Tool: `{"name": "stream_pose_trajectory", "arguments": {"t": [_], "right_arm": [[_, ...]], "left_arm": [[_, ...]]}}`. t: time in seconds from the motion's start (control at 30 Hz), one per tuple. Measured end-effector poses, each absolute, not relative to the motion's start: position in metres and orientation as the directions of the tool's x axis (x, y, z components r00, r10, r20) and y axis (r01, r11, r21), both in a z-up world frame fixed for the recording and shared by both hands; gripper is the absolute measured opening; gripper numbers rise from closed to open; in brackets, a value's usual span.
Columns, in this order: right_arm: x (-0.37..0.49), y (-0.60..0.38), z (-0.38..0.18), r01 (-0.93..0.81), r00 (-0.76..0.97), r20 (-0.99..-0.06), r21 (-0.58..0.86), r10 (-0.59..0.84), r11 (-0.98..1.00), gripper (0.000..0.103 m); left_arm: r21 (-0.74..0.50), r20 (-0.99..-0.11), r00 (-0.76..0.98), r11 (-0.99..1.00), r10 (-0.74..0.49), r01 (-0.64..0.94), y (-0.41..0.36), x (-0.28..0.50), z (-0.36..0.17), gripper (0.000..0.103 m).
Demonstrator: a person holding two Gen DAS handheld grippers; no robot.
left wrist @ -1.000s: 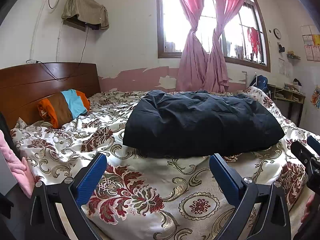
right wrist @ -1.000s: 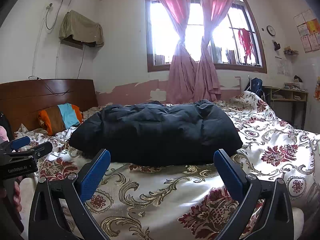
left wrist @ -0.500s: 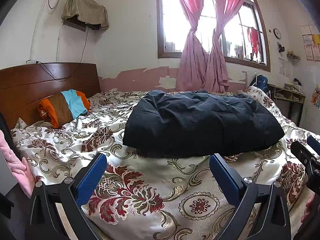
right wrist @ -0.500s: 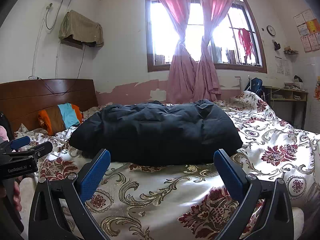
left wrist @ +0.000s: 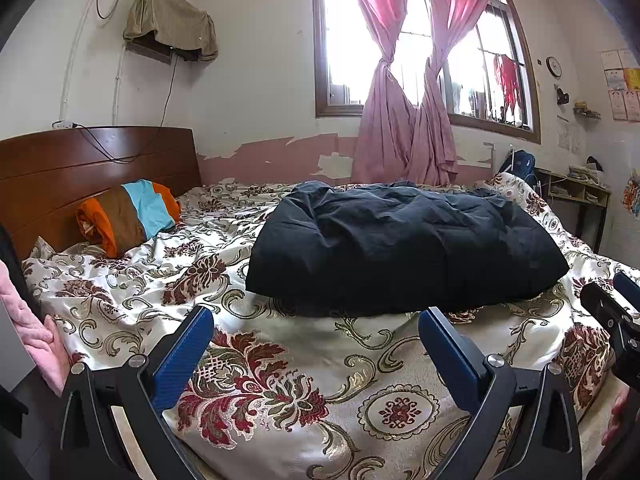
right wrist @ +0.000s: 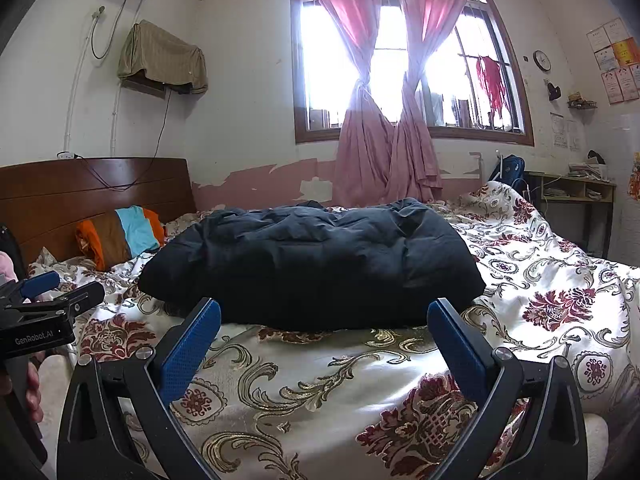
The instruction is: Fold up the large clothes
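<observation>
Bedding with a red and gold flower pattern (left wrist: 280, 364) covers the bed, and a dark padded garment (left wrist: 400, 240) is laid on it in a thick, puffy bundle near the middle, its creased top facing the window. The garment is seen in both views, resting flat on the bedding and touched by neither tool.

The left gripper (left wrist: 316, 340) is held low at the near edge of the bed, its blue-padded fingers (left wrist: 184, 356) spread wide with only bedding between them. The right gripper (right wrist: 324, 328) is held the same way, jaws wide apart and empty, pointed at the front edge of the garment, which is just beyond the fingertips. In the right wrist view the left gripper is seen from the side at the far left, with part of a hand (right wrist: 30, 388) around its handle.

A striped pillow (left wrist: 128, 216) in orange, brown and light blue is propped against the wooden headboard (left wrist: 80, 164), well apart from the garment. Pink curtains (left wrist: 404, 120), knotted in the middle, are hung at the window behind the bed. A desk (left wrist: 576, 192) is placed by the right wall.
</observation>
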State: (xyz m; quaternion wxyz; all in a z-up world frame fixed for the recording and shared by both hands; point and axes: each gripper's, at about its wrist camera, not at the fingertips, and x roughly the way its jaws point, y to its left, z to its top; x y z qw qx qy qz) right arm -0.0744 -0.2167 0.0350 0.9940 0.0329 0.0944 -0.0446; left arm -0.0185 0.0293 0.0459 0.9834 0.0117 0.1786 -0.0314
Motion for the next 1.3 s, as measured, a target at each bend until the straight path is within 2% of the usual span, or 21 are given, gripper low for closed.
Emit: {"name": "stream_pose_trajectory", "arguments": {"t": [0.57, 0.77, 0.87, 1.3], "right_arm": [[-0.0740, -0.2154, 0.0344, 0.096, 0.978, -0.194, 0.057, -0.084, 0.994, 0.101], [-0.0738, -0.2145, 0.0302, 0.095, 0.976, -0.201, 0.054, -0.083, 0.994, 0.101], [-0.0738, -0.2146, 0.0275, 0.096, 0.975, -0.206, 0.055, -0.083, 0.994, 0.101], [-0.0692, -0.2150, 0.0263, 0.096, 0.972, -0.221, 0.057, -0.081, 0.994, 0.101]], "left_arm": [[-0.007, -0.358, 0.930, 0.996, -0.084, 0.087, 0.0320, -0.0170, 0.0454, 0.103], [-0.008, -0.395, 0.918, 0.999, -0.037, 0.036, 0.0314, -0.0119, 0.0438, 0.103], [-0.030, -0.410, 0.910, 0.998, -0.061, 0.054, 0.0316, -0.0102, 0.0437, 0.103], [0.000, -0.405, 0.914, 1.000, -0.011, 0.013, 0.0237, -0.0109, 0.0450, 0.103]]}}
